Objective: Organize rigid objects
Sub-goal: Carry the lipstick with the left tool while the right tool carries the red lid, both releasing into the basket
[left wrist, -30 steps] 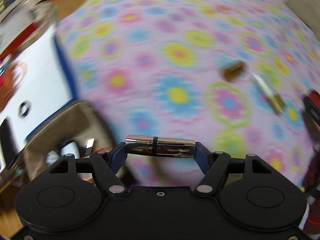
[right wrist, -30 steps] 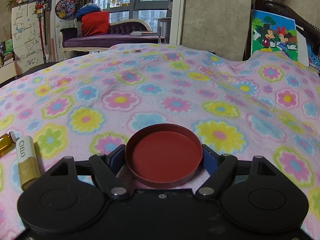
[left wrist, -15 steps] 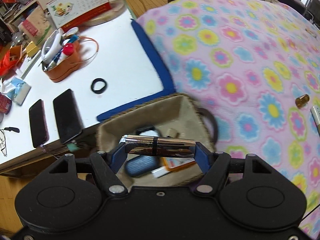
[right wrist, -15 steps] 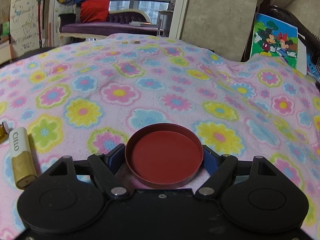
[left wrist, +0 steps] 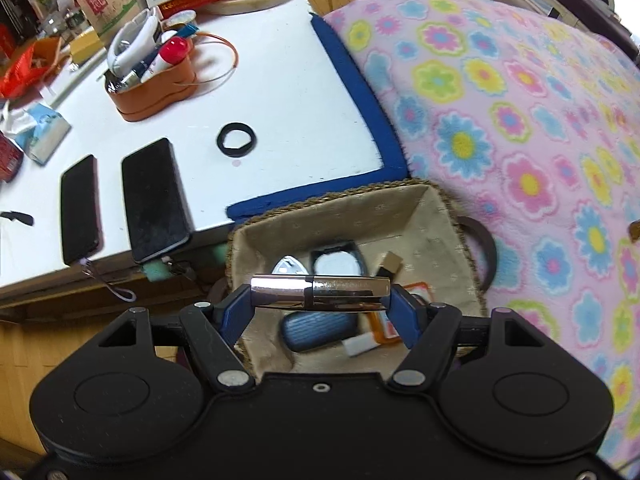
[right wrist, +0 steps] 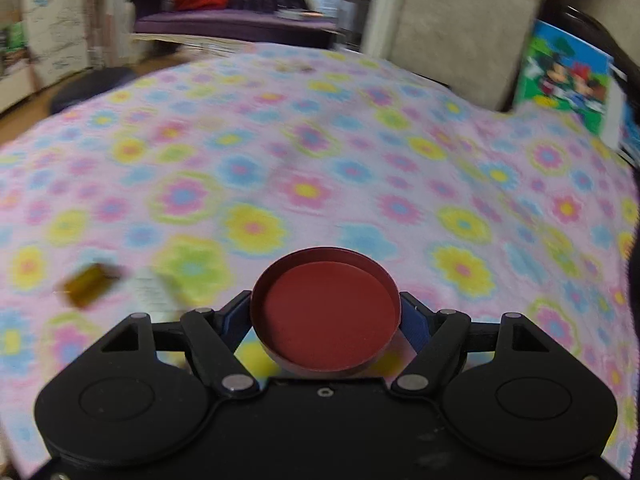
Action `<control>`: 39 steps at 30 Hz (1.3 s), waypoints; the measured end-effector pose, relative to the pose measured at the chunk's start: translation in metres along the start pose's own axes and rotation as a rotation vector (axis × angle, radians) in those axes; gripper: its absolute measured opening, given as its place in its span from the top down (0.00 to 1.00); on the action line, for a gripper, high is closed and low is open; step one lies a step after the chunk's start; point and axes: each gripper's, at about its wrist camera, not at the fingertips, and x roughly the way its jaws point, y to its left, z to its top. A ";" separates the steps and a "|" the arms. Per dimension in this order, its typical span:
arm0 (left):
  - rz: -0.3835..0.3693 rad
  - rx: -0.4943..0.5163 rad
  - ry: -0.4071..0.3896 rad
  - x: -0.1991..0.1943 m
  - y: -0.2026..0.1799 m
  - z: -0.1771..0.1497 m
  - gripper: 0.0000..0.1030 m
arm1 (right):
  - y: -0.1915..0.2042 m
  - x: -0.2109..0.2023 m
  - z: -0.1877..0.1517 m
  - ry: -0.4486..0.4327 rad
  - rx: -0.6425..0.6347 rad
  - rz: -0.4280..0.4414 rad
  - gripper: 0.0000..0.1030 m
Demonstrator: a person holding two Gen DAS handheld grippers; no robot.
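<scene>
While the chrome tube is kept clenched end to end in the left gripper, it's now parked right over the open basket. A second ago only blurred blanket was seen past those fingers, half a second ago the basket had just slid into view, so the carry looks pretty much done and a drop is probably all that's left for this one.

Same deal on the other side: the red round lid is gripped across its rim by the right gripper, held above the flowered blanket. That view has gone smeary compared with the sharp earlier shots, so a swing toward the basket can be guessed, nothing more.

Counting near to far: roughly six items can be made out inside the basket, partly hidden by the tube, so don't quote that. One amber bottle and one white-and-gold tube are left on the blanket at the near left, both blurred. Farther out on the white desk, two phones are lying side by side, then one black ring, then one orange organizer.
</scene>
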 end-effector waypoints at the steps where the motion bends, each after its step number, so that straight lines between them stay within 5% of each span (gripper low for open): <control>1: 0.000 0.003 0.000 0.001 0.000 -0.001 0.35 | 0.010 -0.007 0.001 -0.001 -0.012 0.038 0.26; 9: 0.015 -0.010 0.037 0.011 0.009 -0.004 0.35 | 0.122 -0.044 -0.017 0.078 -0.159 0.394 0.26; 17: 0.041 -0.057 0.074 0.019 0.022 -0.006 0.35 | 0.235 -0.059 -0.059 0.209 -0.330 0.624 0.26; 26: 0.055 -0.054 0.097 0.023 0.021 -0.006 0.35 | 0.297 -0.068 -0.084 0.223 -0.484 0.642 0.26; 39: 0.077 -0.060 0.130 0.030 0.021 -0.007 0.35 | 0.312 -0.059 -0.092 0.225 -0.553 0.588 0.26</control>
